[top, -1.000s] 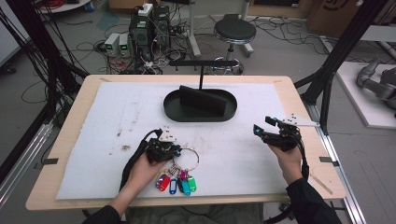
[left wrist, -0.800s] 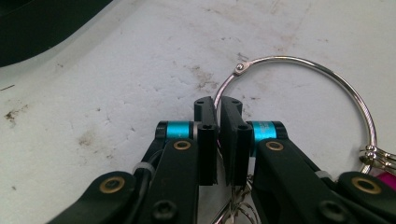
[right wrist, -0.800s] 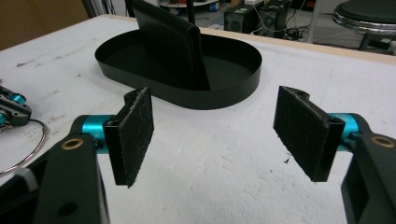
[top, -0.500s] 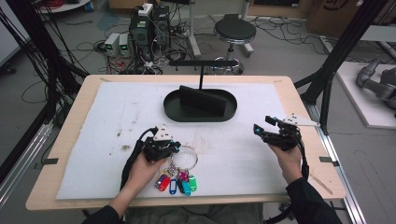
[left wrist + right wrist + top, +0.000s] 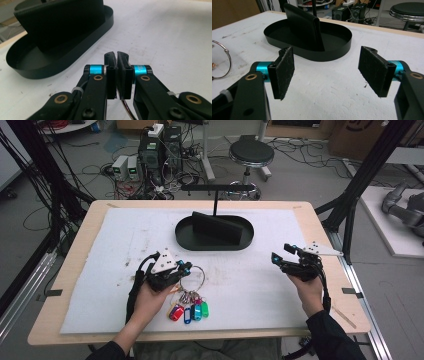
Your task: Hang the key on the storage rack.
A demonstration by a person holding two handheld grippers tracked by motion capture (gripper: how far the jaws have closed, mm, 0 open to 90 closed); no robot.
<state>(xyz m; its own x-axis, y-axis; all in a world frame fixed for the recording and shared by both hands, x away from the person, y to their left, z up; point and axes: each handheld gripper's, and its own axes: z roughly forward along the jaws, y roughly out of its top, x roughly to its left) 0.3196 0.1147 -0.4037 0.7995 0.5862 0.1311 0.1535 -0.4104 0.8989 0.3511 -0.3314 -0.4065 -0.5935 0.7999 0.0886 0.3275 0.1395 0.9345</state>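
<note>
One key ring [image 5: 196, 276], five tags [image 5: 189, 312]

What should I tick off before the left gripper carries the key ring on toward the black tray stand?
1. Left gripper shut on the key ring: ok; in the left gripper view the jaws are pressed together with the wire emerging beneath them.
2. Keys and coloured tags clear of the white mat: cannot tell; they hang or lie just below the ring.
3. Path to the black tray: ok; bare mat lies between.
4. Hanging bar above the tray free: ok; nothing hangs on it.
5. Right gripper out of the way: ok; jaws open, holding nothing, at the mat's right side.
</note>
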